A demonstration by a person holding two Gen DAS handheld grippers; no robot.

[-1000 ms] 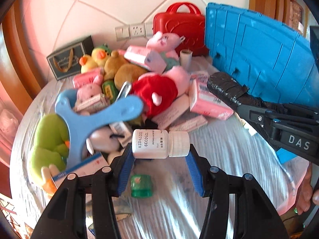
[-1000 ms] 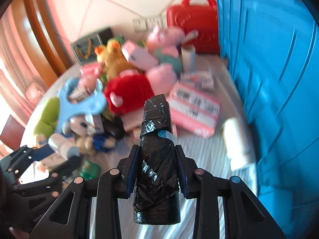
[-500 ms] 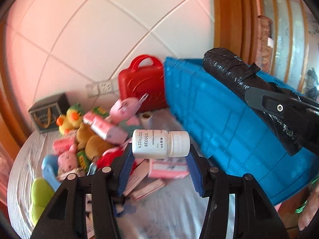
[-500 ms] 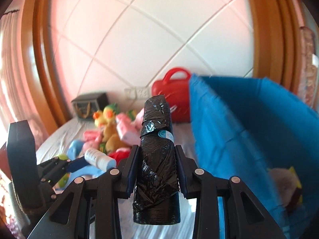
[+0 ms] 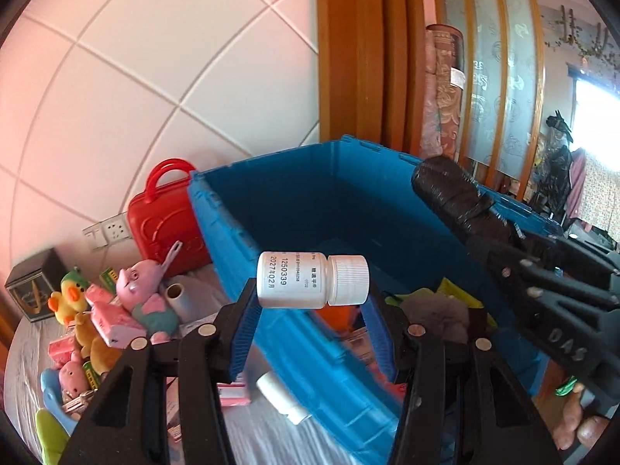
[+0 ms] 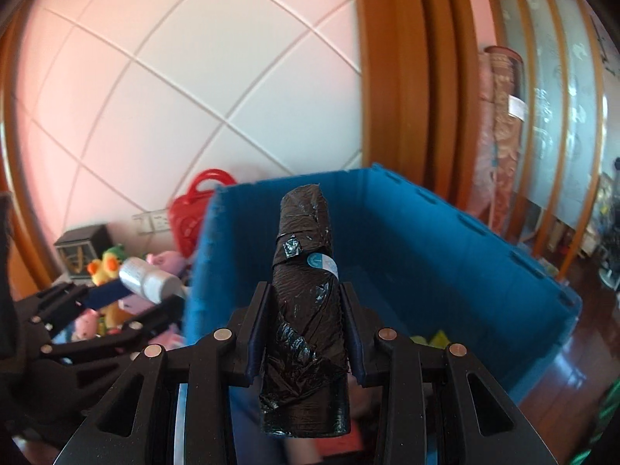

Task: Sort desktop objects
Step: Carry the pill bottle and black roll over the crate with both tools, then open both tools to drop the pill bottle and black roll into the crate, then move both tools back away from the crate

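Observation:
My left gripper [image 5: 312, 290] is shut on a white pill bottle [image 5: 312, 286], held sideways above the near wall of the big blue crate [image 5: 294, 193]. My right gripper [image 6: 304, 302] is shut on a black roll of bin bags [image 6: 304, 310], held upright over the crate's near rim [image 6: 387, 209]. The roll and right gripper show at the right of the left wrist view [image 5: 449, 197]. The left gripper and bottle show at the left of the right wrist view [image 6: 149, 281]. Soft items lie in the crate's bottom [image 5: 434, 306].
A pile of plush toys and pink boxes [image 5: 112, 310] lies on the table left of the crate. A red case [image 5: 162, 213] and a dark gift bag [image 5: 31, 286] stand by the tiled wall. A white roll [image 5: 279, 399] lies against the crate's outer wall.
Both grippers have risen from the table and swung right, from over the toy pile to above the crate's opening. Each still holds its object.

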